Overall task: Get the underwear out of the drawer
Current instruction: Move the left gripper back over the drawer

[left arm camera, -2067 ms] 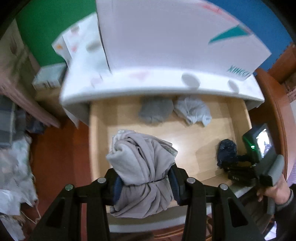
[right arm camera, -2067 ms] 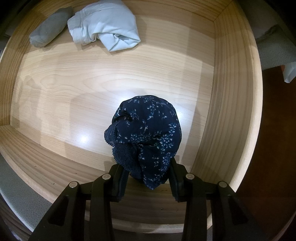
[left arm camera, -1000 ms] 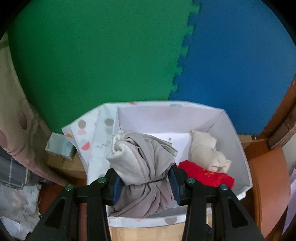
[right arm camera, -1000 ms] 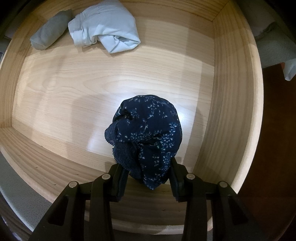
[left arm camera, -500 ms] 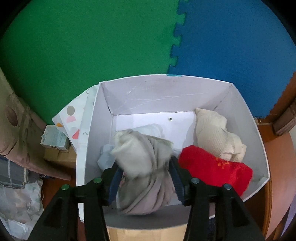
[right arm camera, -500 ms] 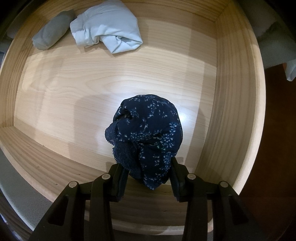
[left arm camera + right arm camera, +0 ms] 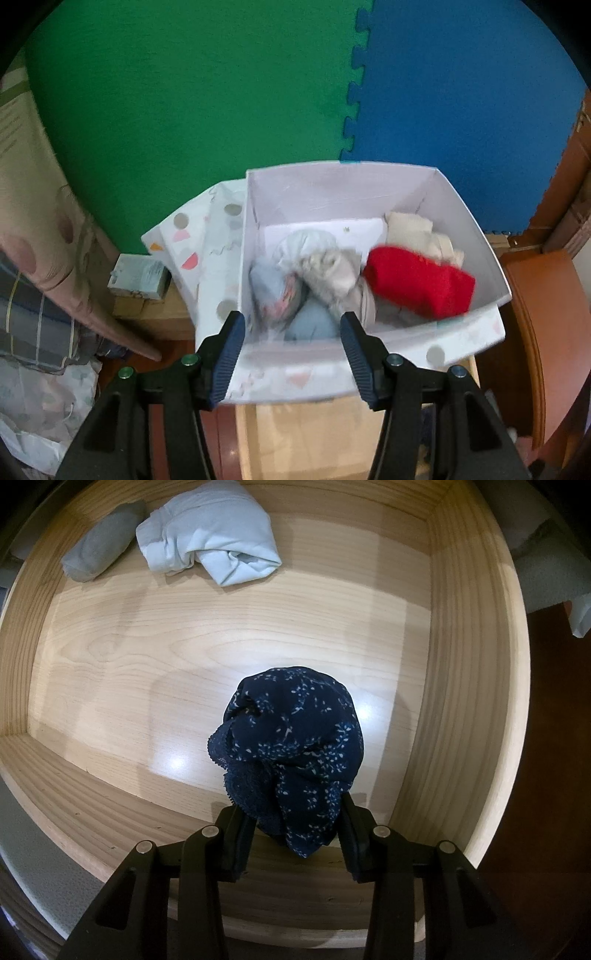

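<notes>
Pinching navy underwear [image 7: 291, 746] between narrow right gripper [image 7: 293, 830] fingers, above drawer [image 7: 221, 635] floor. Opening left gripper [image 7: 291, 354] jaws, nothing between; beige underwear [image 7: 332, 273] beyond fingertips, inside white box [image 7: 332, 188].

Behind everything stands a wall of interlocking foam mats, a green mat [image 7: 192, 110] on the left joined by puzzle-tooth edges to a blue mat [image 7: 461, 103] on the right. Reddish-brown wooden furniture [image 7: 546, 314] curves along the right side, with a wooden frame [image 7: 576, 177] above it. At the left hangs a pinkish patterned fabric [image 7: 48, 229], with plaid cloth [image 7: 33, 328] below. A small pale carton [image 7: 138, 277] sits on a light wooden surface [image 7: 147, 317]. Glare spots shine on pale wood.
</notes>
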`<action>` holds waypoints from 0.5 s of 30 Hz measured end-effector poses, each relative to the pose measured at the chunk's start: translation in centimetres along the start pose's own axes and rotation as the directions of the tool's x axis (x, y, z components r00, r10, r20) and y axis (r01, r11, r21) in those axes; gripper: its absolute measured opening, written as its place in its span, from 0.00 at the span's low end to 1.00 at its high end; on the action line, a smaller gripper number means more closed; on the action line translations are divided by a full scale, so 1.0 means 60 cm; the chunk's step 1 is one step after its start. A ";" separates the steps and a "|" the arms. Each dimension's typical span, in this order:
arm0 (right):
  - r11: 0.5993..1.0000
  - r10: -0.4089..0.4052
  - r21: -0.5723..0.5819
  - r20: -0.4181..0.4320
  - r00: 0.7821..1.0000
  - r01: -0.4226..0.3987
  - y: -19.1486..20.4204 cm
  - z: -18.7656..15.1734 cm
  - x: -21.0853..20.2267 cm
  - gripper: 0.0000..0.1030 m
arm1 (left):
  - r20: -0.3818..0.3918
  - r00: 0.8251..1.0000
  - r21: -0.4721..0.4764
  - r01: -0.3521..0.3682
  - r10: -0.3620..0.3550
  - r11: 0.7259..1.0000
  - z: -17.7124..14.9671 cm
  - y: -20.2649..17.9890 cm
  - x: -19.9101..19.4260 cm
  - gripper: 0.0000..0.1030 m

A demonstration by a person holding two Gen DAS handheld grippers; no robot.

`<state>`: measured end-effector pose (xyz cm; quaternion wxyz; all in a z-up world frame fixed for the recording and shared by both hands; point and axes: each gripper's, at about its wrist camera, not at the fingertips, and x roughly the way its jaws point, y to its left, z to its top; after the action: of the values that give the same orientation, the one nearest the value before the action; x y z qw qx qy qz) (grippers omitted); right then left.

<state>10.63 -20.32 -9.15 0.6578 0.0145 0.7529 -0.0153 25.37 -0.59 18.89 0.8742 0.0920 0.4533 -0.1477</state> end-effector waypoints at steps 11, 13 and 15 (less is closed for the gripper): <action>1.000 -0.012 -0.007 -0.017 1.000 0.011 0.000 0.003 0.005 0.32 | -0.102 0.992 -0.016 -0.076 0.074 0.997 -0.185 0.030 0.041 0.53; 1.000 -0.017 -0.009 -0.013 1.000 0.017 0.000 0.002 0.005 0.31 | -0.117 0.988 -0.013 -0.098 0.096 0.995 -0.218 0.029 0.061 0.53; 1.000 -0.028 -0.012 -0.001 1.000 0.028 0.002 0.001 0.004 0.29 | -0.142 0.984 -0.018 -0.107 0.103 0.994 -0.249 0.029 0.085 0.53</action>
<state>10.67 -20.22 -9.39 0.6572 -0.0002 0.7534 -0.0200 17.28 4.59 6.22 0.8476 0.1146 0.5105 -0.0887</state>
